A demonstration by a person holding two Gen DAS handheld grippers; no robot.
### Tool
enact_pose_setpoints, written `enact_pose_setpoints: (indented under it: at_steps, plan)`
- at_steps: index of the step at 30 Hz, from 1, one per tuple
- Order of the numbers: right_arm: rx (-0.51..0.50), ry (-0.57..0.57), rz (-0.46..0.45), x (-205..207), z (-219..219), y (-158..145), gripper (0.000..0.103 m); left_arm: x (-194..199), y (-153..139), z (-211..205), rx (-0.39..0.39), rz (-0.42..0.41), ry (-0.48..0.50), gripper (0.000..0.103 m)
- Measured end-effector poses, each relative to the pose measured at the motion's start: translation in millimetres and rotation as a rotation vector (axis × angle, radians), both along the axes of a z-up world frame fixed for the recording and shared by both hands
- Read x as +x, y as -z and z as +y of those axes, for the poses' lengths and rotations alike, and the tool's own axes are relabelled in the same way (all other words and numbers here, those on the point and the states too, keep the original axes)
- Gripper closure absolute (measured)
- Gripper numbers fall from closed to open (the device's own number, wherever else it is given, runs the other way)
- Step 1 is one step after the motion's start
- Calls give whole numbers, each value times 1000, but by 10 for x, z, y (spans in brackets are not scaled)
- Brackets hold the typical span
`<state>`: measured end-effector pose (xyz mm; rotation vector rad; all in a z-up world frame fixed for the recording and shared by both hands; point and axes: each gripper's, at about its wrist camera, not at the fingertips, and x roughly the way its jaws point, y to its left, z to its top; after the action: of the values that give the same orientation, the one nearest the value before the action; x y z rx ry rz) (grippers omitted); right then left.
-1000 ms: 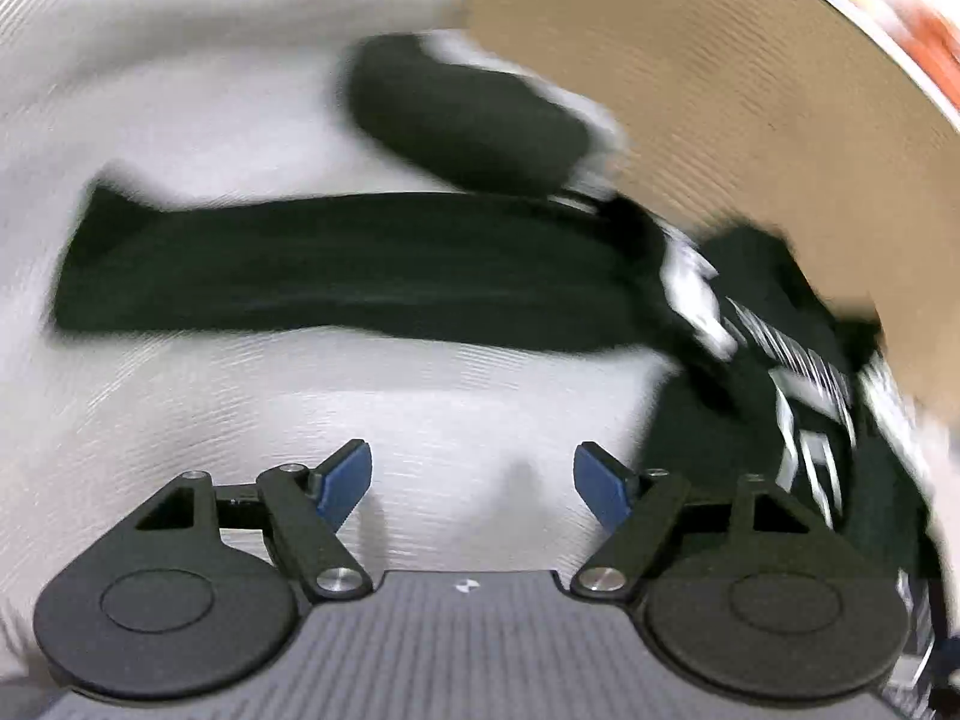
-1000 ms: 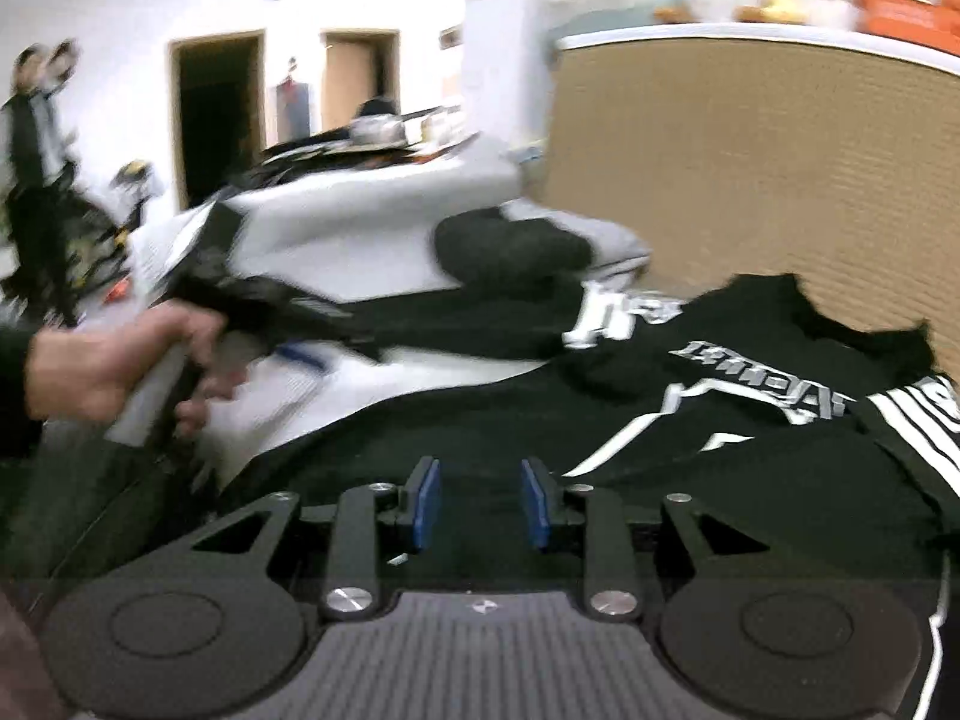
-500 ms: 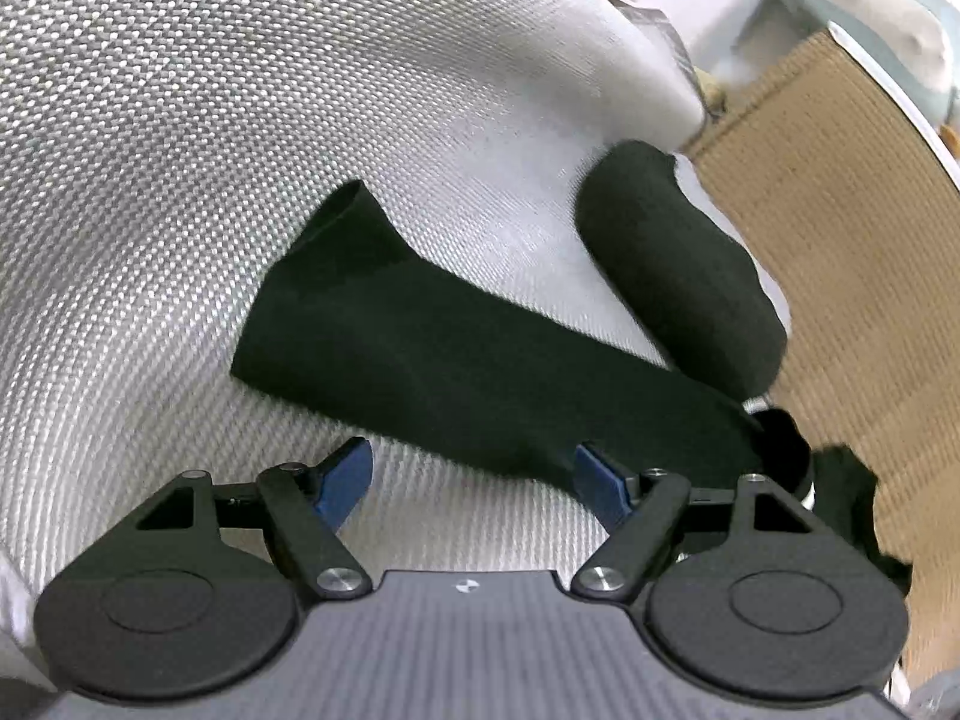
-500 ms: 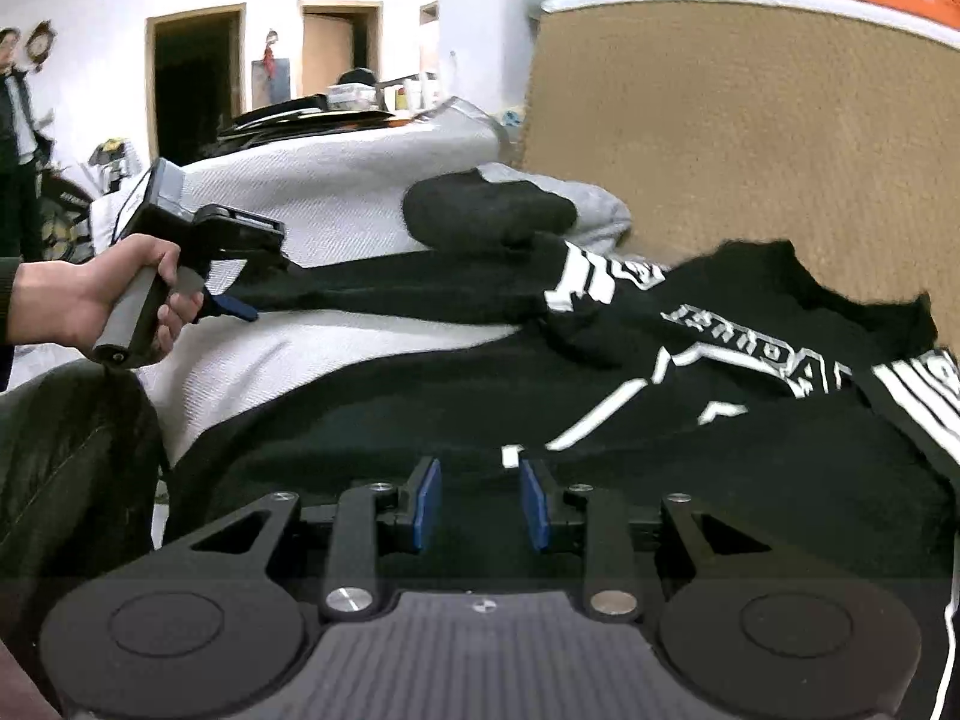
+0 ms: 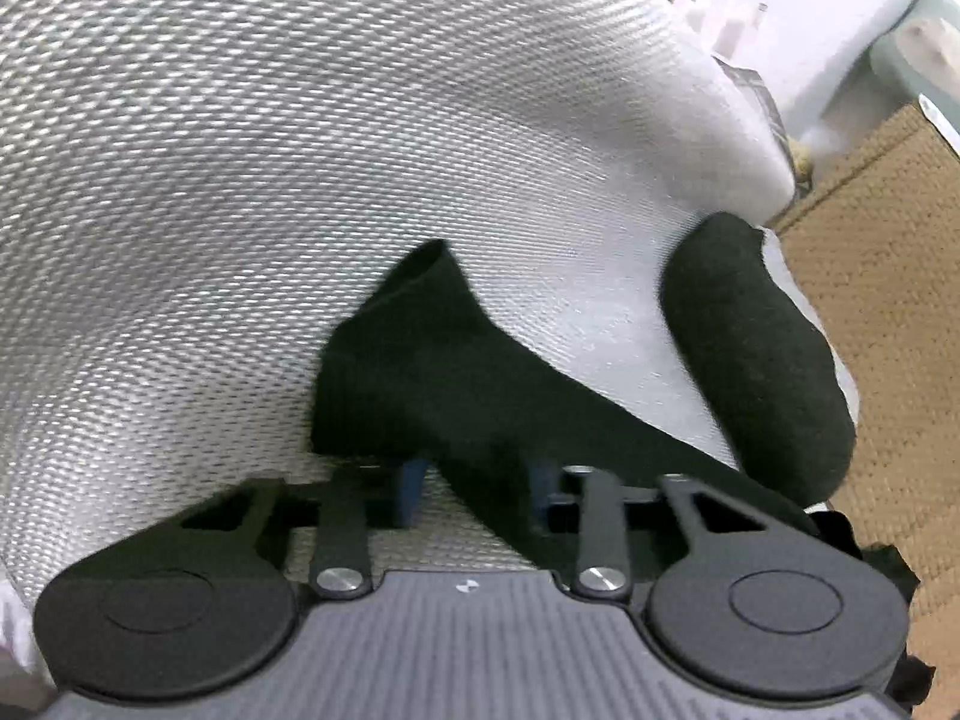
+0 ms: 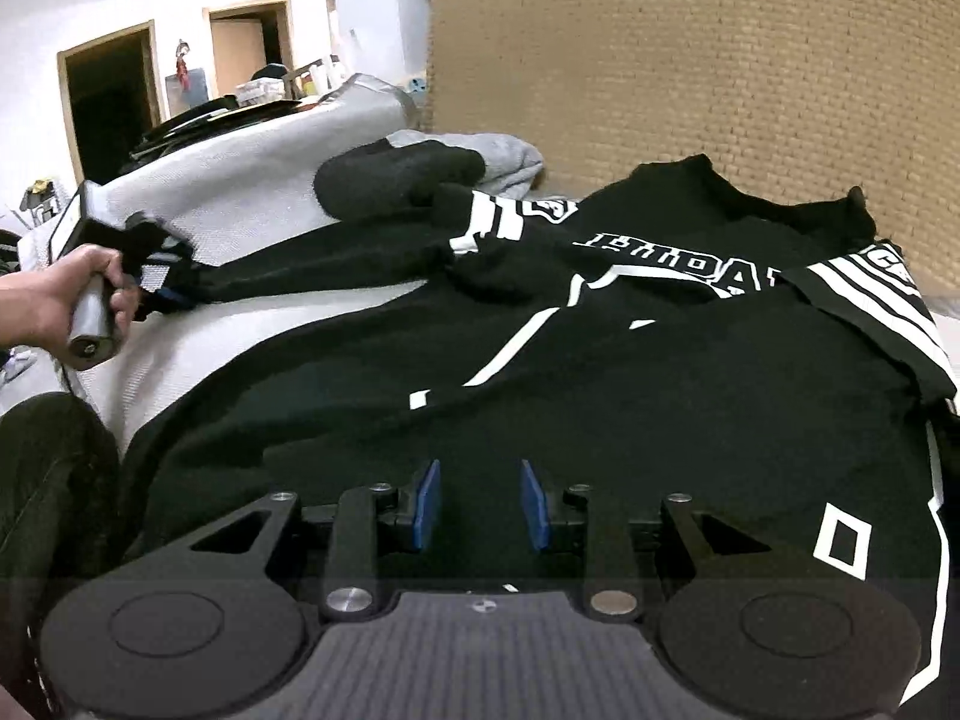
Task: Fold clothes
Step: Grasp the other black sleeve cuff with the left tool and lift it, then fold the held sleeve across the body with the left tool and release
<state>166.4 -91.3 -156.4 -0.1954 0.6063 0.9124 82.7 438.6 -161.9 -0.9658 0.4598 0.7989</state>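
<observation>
Nearest on the bed point(image 6: 252, 192), the right gripper point(image 6: 477, 510) hovers over the black shirt's point(image 6: 600, 396) hem, jaws narrowly apart and empty. Toward the bed's left edge, the left gripper point(image 5: 474, 492), held in a hand point(image 6: 66, 294), has its jaws closing around the sleeve point(image 5: 432, 360) cuff. Beyond, a dark roll point(image 5: 756, 348) lies beside the woven headboard point(image 6: 720, 72).

The left wrist view looks down, close over the black sleeve point(image 5: 456, 372) on the white cover point(image 5: 300, 150). The right wrist view faces across the sweater point(image 6: 540, 360), sharing that sleeve point(image 6: 312, 258).
</observation>
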Motion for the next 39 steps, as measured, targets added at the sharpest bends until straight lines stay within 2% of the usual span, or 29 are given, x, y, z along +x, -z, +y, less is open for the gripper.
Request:
enact_pose_setpoints:
  at_steps: [3, 6, 11, 15, 17, 19, 26, 29, 36, 39]
  plan:
    - [8, 8, 9, 19, -30, 6, 70, -55, 6, 66, -17, -17, 21, 94]
    - [3, 8, 8, 16, -39, 7, 70, -42, -53, 46, 6, -15, 38, 98]
    - [-2, 12, 25, 8, -57, 35, 69, 74, -274, -55, 102, -13, 76, 98]
    - [-18, 13, 12, -6, -59, 45, 70, 195, -576, -249, 229, -39, 148, 98]
    - [-20, 33, 28, 32, -73, 66, 70, 341, -785, -381, 321, -48, 227, 98]
    - [-27, 58, 52, 77, -89, 98, 70, 531, -969, -489, 371, -58, 291, 98]
    - [-47, 144, 75, 165, -200, 140, 70, 1028, -1278, -880, 401, -92, 468, 98]
    - [-47, 185, 84, 218, -252, 143, 70, 1152, -1398, -1215, 436, -123, 574, 98]
    - [-26, 310, 117, 356, -499, 181, 70, 1427, -1594, -2144, 467, -231, 866, 99]
    - [-1, 402, 135, 446, -717, 184, 69, 1504, -1681, -2627, 485, -279, 1029, 99]
